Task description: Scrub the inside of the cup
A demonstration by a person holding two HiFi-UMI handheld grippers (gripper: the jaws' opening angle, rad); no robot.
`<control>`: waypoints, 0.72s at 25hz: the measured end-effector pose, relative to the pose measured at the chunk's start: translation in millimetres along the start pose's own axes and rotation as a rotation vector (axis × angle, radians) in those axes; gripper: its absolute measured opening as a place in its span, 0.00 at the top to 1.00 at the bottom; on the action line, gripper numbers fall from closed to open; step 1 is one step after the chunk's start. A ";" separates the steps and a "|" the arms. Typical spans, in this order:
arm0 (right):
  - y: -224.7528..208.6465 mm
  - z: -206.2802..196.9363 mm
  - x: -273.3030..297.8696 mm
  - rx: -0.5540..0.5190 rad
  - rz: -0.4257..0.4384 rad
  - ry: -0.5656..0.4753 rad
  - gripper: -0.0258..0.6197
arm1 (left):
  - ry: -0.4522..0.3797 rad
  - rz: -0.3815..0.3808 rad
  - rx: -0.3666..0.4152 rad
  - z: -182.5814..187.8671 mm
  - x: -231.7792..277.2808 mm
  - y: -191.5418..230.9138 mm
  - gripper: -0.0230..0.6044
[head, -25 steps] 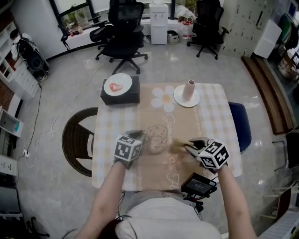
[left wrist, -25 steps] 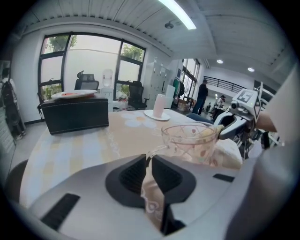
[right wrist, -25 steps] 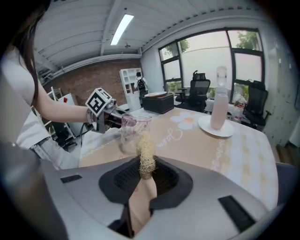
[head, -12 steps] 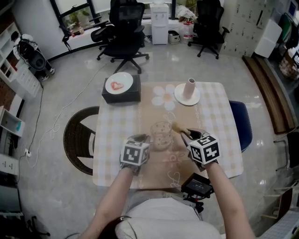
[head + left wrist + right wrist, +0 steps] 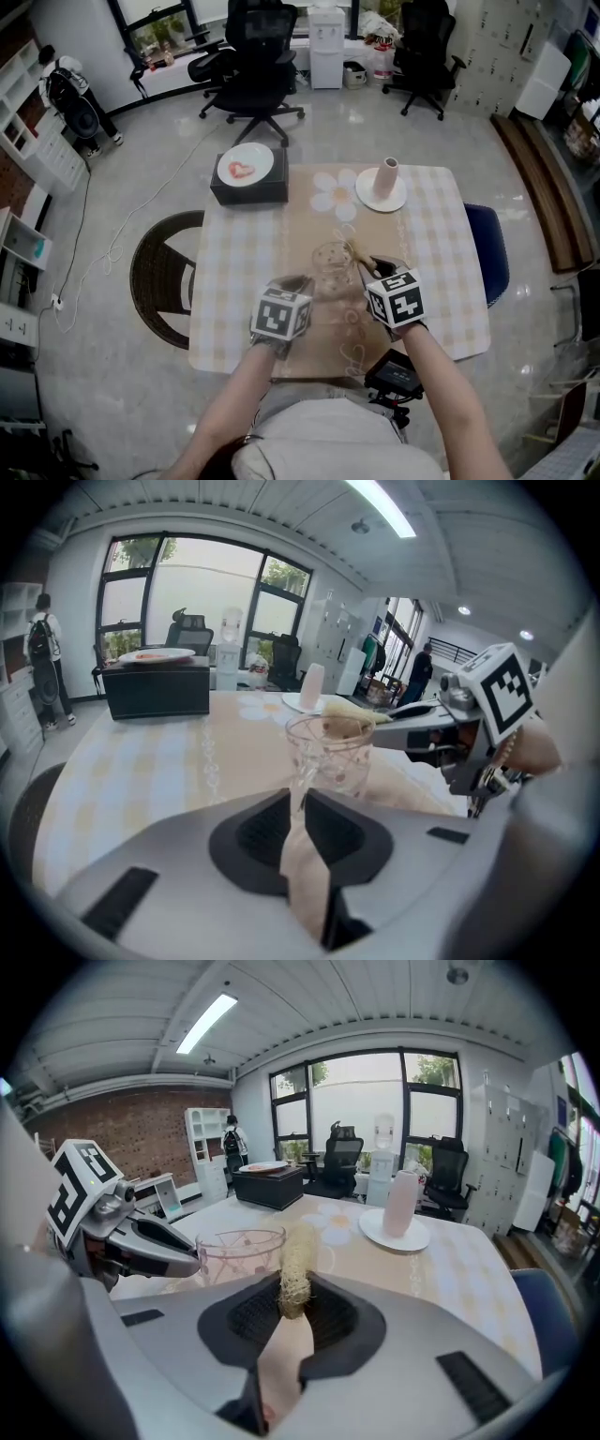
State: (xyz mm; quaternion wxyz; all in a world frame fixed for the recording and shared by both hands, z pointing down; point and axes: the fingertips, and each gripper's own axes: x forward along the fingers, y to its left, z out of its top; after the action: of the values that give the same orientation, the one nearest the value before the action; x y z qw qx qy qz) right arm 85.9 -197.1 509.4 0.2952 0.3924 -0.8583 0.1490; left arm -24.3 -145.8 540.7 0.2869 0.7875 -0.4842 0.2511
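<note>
Table (image 5: 234, 281): vase (image 5: 388, 177), black box (image 5: 248, 190) behind | left claw (image 5: 297, 801) clamps cup (image 5: 333, 754) rim | right claw (image 5: 292, 1299) clamps loofah (image 5: 298, 1265)

I see the cup (image 5: 330, 259) on the table (image 5: 225, 309), about in the middle. My left gripper (image 5: 298, 279) is at its near left side, with the cup's wall between the jaws. My right gripper (image 5: 367, 266) is just right of the cup and holds the scrubber (image 5: 355, 251), whose tip is at the cup's top edge. At the back left sits a box (image 5: 249, 190) with a plate (image 5: 246, 166) on it. At the back right, a vase (image 5: 387, 178) stands on a saucer (image 5: 373, 201). One chair (image 5: 159, 281) stands left of the table, a second chair (image 5: 489, 253) right of it.
</note>
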 end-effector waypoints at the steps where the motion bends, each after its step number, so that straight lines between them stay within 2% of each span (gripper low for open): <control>1: 0.4 -2.2 1.2 -0.005 0.003 0.006 0.86 | -0.001 -0.002 -0.002 0.3 -0.4 0.1 0.89; 6: 0.7 -16.5 10.0 -0.016 0.002 0.054 0.86 | -0.004 -0.005 -0.001 2.8 0.0 0.3 0.89; 12: 2.4 -40.5 19.9 0.003 0.038 0.168 0.86 | -0.008 -0.002 0.017 4.2 1.2 4.9 0.89; 15: -1.5 -37.4 16.4 0.021 0.044 0.159 0.86 | -0.005 -0.011 0.022 3.8 1.4 7.7 0.89; 18: -7.6 -23.1 11.9 0.037 0.043 0.106 0.86 | -0.005 -0.023 0.030 4.8 1.5 10.6 0.89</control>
State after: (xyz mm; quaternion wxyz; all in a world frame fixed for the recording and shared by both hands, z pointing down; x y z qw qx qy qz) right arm 94.6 -197.7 535.0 0.3294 0.3708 -0.8469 0.1917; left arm -32.8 -153.9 540.5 0.2767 0.7980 -0.4718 0.2531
